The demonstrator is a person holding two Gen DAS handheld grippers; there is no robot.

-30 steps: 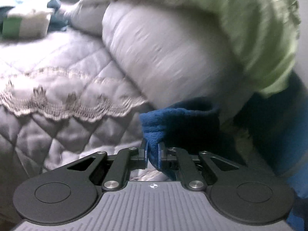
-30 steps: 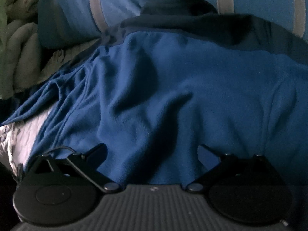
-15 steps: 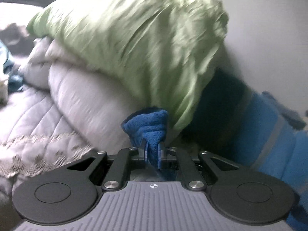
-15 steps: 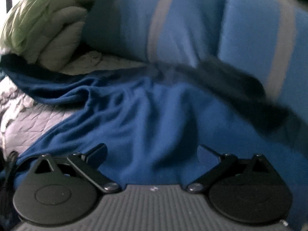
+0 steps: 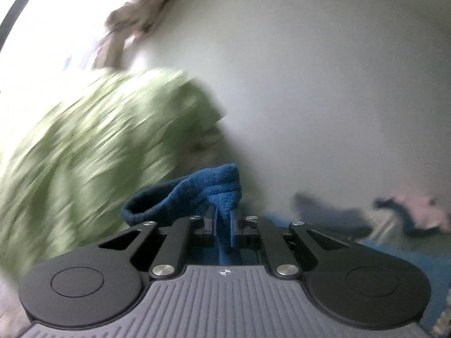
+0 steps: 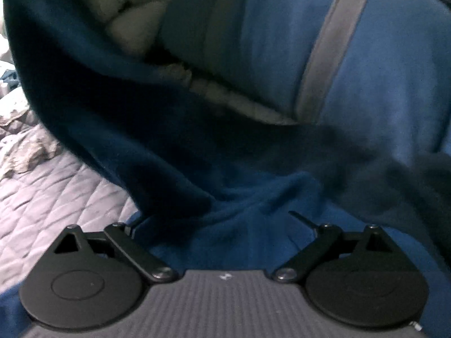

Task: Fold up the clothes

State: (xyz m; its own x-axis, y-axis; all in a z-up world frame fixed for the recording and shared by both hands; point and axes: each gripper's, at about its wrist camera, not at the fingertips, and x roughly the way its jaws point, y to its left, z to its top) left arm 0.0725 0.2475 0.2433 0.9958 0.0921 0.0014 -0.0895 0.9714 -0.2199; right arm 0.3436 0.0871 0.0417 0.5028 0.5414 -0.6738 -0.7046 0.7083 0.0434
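The left gripper [image 5: 224,225] has its jaws clamped tight on a bunched edge of the blue fleece [image 5: 203,194], held up in front of a blurred green blanket [image 5: 98,146] and a pale wall [image 5: 324,98]. The right gripper [image 6: 211,222] has its jaws spread wide, the fleece [image 6: 225,225] draped between them over the quilted bedspread [image 6: 50,191], with blue striped pillows [image 6: 366,56] behind.
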